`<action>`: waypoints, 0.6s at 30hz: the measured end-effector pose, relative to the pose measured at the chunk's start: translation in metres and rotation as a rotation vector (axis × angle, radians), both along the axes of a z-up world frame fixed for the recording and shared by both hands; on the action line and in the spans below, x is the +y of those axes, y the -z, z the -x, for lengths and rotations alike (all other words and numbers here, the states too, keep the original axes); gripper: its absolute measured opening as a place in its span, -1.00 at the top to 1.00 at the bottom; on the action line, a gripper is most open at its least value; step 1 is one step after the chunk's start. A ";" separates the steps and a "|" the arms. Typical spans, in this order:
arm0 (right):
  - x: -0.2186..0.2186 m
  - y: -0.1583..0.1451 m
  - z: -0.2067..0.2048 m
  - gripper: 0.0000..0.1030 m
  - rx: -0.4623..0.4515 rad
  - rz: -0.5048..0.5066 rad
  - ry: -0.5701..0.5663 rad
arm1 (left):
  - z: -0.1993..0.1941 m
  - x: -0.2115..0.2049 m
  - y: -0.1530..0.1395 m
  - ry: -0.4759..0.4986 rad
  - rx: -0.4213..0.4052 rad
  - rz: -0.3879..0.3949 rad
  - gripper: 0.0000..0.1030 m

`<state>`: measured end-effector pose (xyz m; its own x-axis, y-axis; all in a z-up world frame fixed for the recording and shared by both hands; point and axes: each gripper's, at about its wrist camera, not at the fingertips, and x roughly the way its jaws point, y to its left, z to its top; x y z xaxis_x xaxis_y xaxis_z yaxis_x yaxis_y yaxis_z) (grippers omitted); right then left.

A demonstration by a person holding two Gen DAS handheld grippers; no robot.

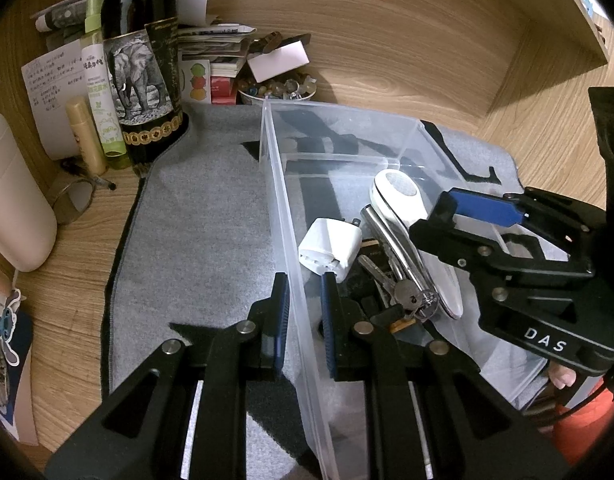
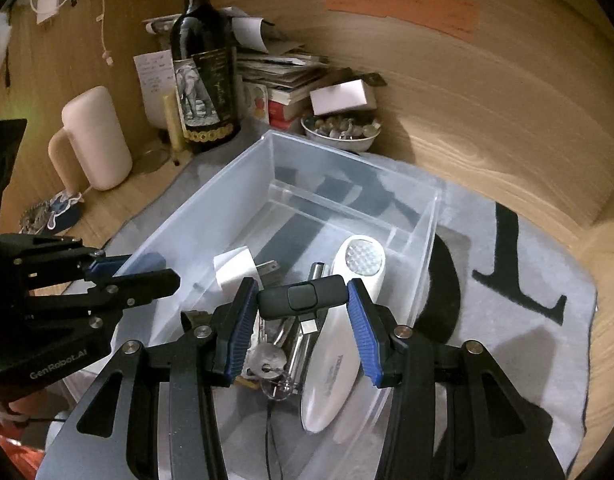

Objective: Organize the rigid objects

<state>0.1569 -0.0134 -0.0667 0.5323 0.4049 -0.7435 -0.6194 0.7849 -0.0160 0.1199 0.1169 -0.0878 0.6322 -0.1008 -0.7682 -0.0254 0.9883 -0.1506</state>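
Observation:
A clear plastic bin (image 1: 283, 216) (image 2: 211, 216) sits on a grey mat. Inside lie a white plug adapter (image 1: 329, 246) (image 2: 237, 270), a white handheld device (image 1: 399, 196) (image 2: 343, 344) and a bunch of keys (image 1: 405, 294) (image 2: 267, 360). My left gripper (image 1: 305, 312) (image 2: 133, 268) is shut on the bin's left wall, one finger on each side. My right gripper (image 2: 303, 312) (image 1: 483, 216) is above the bin and shut on a black USB stick (image 2: 301, 296), held crosswise with its plug pointing down.
A dark wine bottle (image 1: 141, 60) (image 2: 205, 80), a spray bottle (image 1: 101, 92), a pale tumbler (image 1: 11, 196) (image 2: 99, 140), stacked books (image 2: 283, 80) and a bowl of beads (image 1: 279, 90) (image 2: 341, 130) crowd the back left. Wooden walls enclose the desk.

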 end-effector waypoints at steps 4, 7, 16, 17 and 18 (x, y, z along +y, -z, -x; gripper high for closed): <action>-0.001 -0.001 -0.002 0.00 0.017 -0.012 0.005 | 0.001 0.001 0.001 -0.003 0.009 -0.001 0.73; -0.005 -0.005 0.000 -0.16 0.004 -0.037 0.018 | 0.002 0.003 0.001 -0.015 0.014 -0.009 0.59; -0.030 -0.035 0.019 -0.57 -0.109 -0.111 0.054 | 0.016 0.002 -0.021 -0.046 -0.060 -0.055 -0.29; -0.036 -0.040 0.023 -0.57 -0.127 -0.122 0.063 | 0.017 0.001 -0.024 -0.047 -0.067 -0.059 -0.31; -0.040 -0.043 0.026 -0.58 -0.136 -0.130 0.068 | 0.018 0.000 -0.027 -0.050 -0.076 -0.064 -0.34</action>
<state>0.1311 -0.0530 -0.0241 0.6539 0.4520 -0.6066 -0.5637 0.8260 0.0078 0.1018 0.1166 -0.0607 0.6917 -0.0195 -0.7220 -0.0660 0.9937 -0.0901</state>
